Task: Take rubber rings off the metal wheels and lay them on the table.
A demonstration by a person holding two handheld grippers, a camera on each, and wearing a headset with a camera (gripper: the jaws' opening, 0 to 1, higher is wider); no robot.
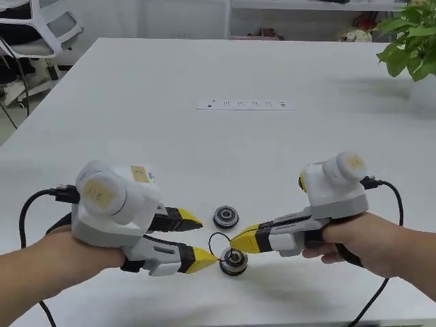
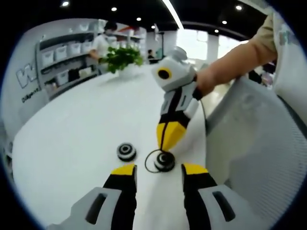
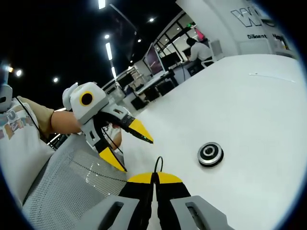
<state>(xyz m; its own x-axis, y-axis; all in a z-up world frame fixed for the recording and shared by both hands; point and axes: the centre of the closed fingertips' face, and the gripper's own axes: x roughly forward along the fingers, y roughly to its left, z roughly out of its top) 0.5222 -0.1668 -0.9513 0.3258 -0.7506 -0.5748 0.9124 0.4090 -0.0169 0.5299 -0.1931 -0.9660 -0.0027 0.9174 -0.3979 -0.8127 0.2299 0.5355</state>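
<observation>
**Ring pinched at the nearer wheel**

On the white table [image 1: 272, 150], the left gripper [image 1: 194, 238] hovered with its jaws apart, just beside the nearer wheel [image 1: 233, 261]. The right gripper [image 1: 236, 241] had its jaws together, clamped on a thin black rubber ring [image 1: 211, 238] that looped beside that wheel. A second wheel [image 1: 225, 216] sat close behind.

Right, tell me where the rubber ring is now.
Head view, low centre: the rubber ring is pinched by the right gripper, right by the nearer wheel, with the left gripper open on its left.
</observation>
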